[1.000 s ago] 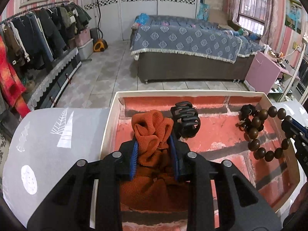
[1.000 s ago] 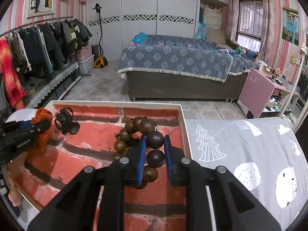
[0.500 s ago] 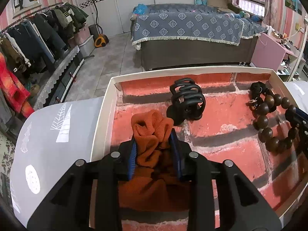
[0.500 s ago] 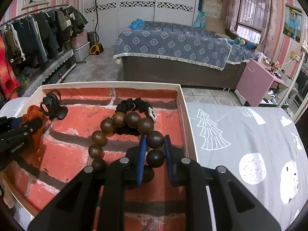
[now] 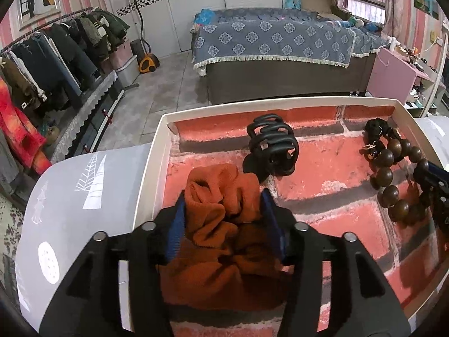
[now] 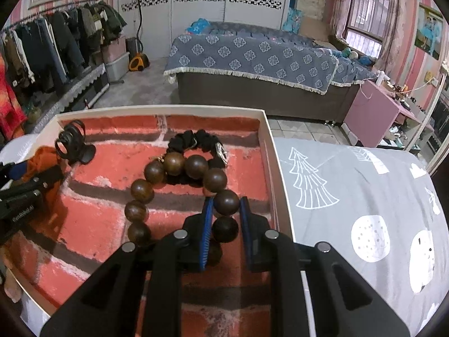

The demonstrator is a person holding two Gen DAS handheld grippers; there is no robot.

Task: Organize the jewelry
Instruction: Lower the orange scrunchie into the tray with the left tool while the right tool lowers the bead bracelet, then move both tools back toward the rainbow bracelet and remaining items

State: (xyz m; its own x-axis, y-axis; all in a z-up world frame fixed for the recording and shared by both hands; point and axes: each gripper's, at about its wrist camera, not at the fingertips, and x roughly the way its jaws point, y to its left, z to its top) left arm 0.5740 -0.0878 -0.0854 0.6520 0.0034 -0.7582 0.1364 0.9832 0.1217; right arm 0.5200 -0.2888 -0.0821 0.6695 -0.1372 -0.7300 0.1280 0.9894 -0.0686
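Note:
A shallow box with white walls (image 5: 151,168) and a red brick-print floor lies on the table. My left gripper (image 5: 223,205) is shut on an orange knit scrunchie (image 5: 221,196) that rests on the box floor at the left. My right gripper (image 6: 226,207) is shut on a dark wooden bead bracelet (image 6: 179,164) lying on the floor at the right; it also shows in the left wrist view (image 5: 388,177). A black claw clip (image 5: 270,147) stands just behind the scrunchie. A black scrunchie (image 6: 202,141) lies behind the bracelet.
The box sits on a grey cloth with white trees and dots (image 6: 350,196). Beyond the table edge are a bed (image 6: 252,56), a clothes rack (image 5: 50,56) at the left and a pink cabinet (image 6: 373,112) at the right.
Both grippers have come down toward the box floor. The bracelet, hanging bunched before, has spread out flat. The left jaws have widened a little around the orange scrunchie.

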